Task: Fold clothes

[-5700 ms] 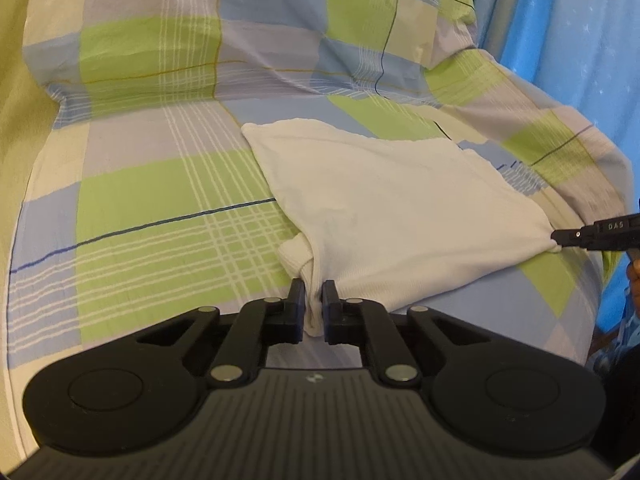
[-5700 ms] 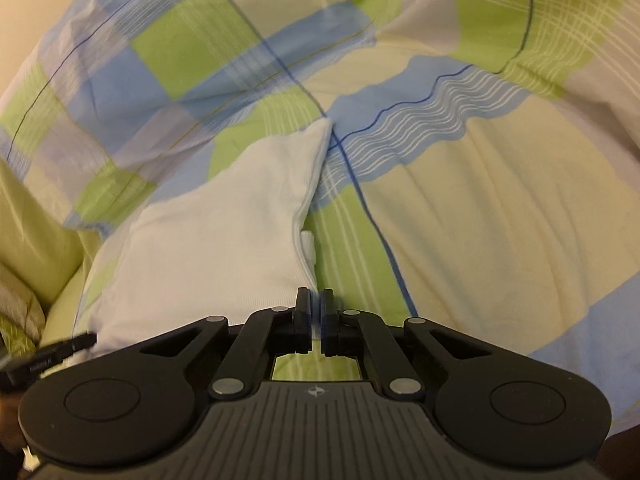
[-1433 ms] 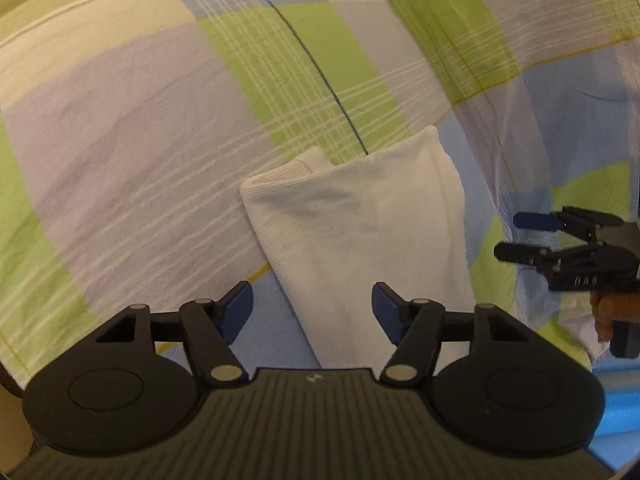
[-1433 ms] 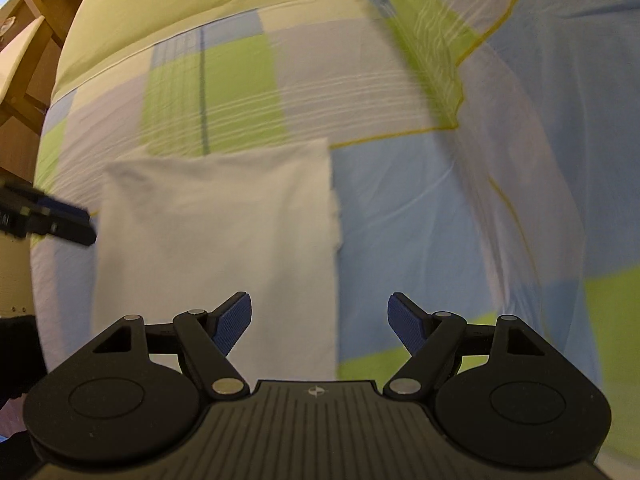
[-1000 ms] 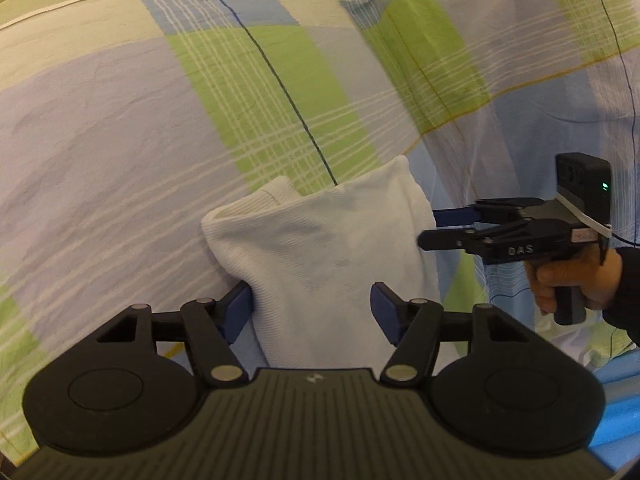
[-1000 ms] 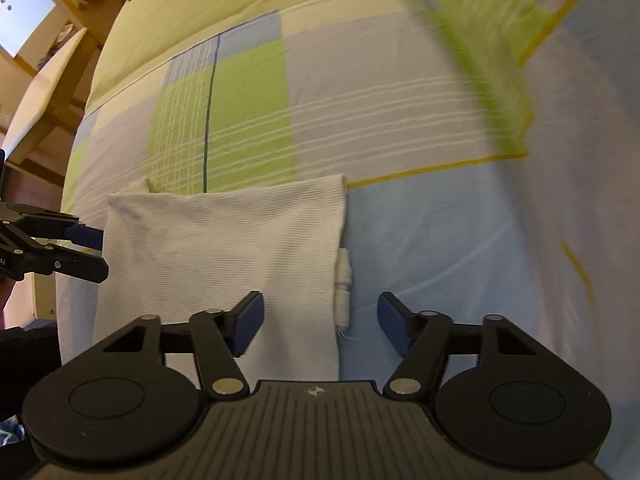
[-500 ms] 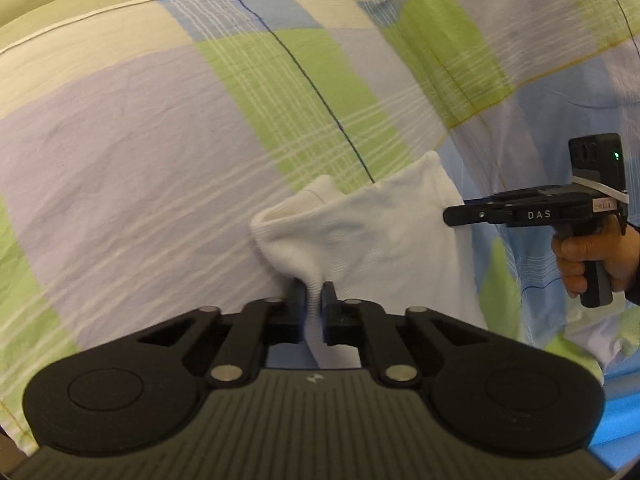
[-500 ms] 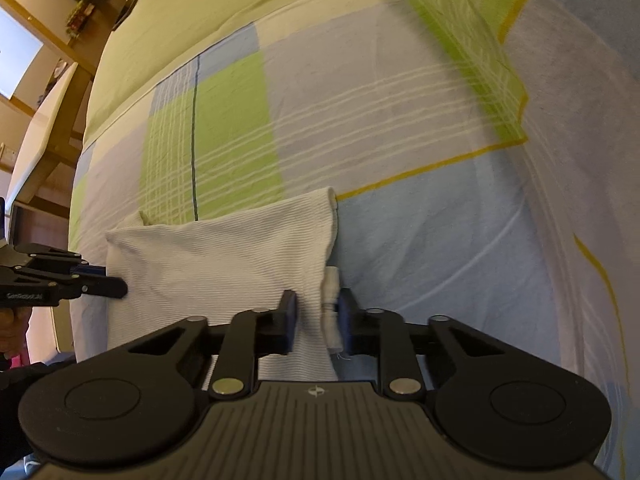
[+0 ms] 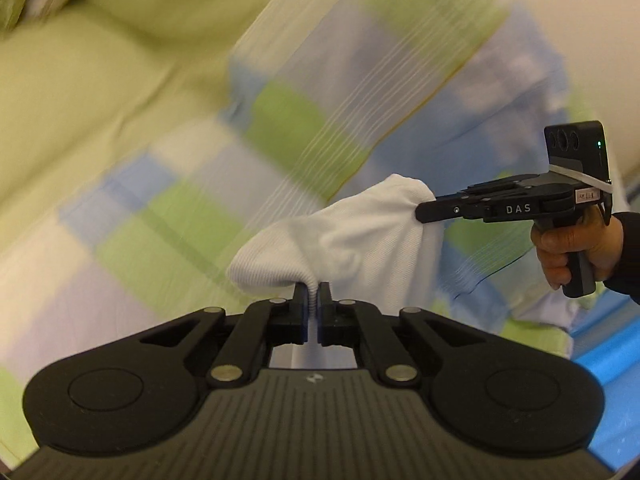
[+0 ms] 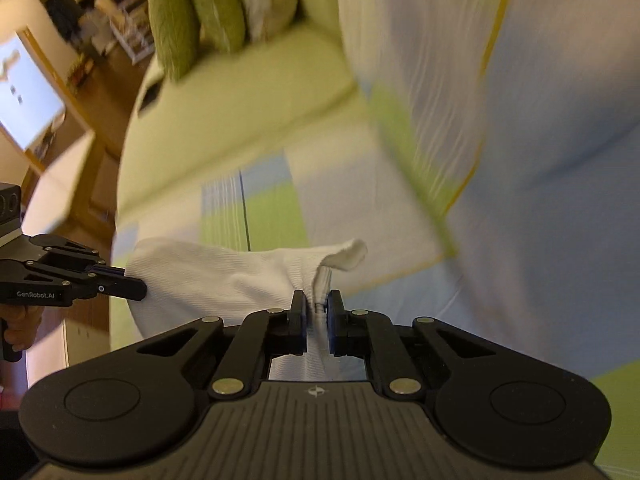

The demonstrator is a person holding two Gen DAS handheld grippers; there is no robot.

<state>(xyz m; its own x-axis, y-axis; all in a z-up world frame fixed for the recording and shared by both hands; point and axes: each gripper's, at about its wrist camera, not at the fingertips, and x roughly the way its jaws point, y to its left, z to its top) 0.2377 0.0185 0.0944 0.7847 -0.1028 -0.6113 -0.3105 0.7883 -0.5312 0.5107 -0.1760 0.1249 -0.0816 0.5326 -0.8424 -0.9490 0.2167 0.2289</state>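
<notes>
Half a second ago the white garment lay on the checked bedspread; now I have it lifted clear, slung between my tongs above the bed's near edge. My left gripper pinches one end of the folded bundle, my right gripper the other, each clamped tight on cloth, so the layers stay together and I can carry it over for another fold.

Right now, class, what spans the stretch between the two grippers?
The folded white garment spans it, pinched at one end by the left gripper and at the other by the right gripper; both wrist views show this.
</notes>
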